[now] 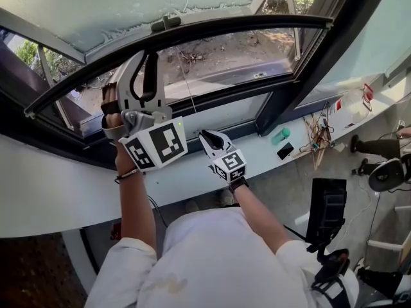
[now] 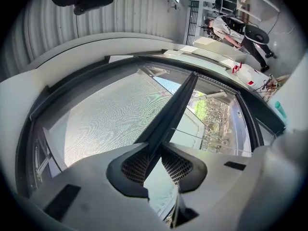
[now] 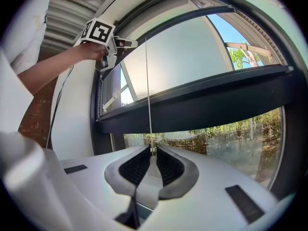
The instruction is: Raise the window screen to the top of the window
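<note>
The window screen's grey mesh (image 1: 128, 5) ends in a dark bottom bar (image 1: 244, 27) that curves across the window. My left gripper (image 1: 140, 59) is raised to the bar's left part and is shut on it. In the left gripper view the bar (image 2: 178, 100) runs between the jaws of that gripper (image 2: 154, 155), with mesh (image 2: 110, 114) to its left. A thin cord (image 1: 186, 88) hangs from the bar. My right gripper (image 1: 204, 135) is lower, near the sill. In the right gripper view its jaws (image 3: 152, 153) are shut on the cord (image 3: 147, 81), below the bar (image 3: 202, 102).
The white sill (image 1: 257, 153) carries a green bottle (image 1: 280, 135), a black phone (image 1: 285, 150) and a tangle of wires (image 1: 318, 133). A dark frame post (image 1: 321, 50) stands at the right. A black chair (image 1: 327, 213) and someone's shoes (image 1: 366, 146) are on the floor at the right.
</note>
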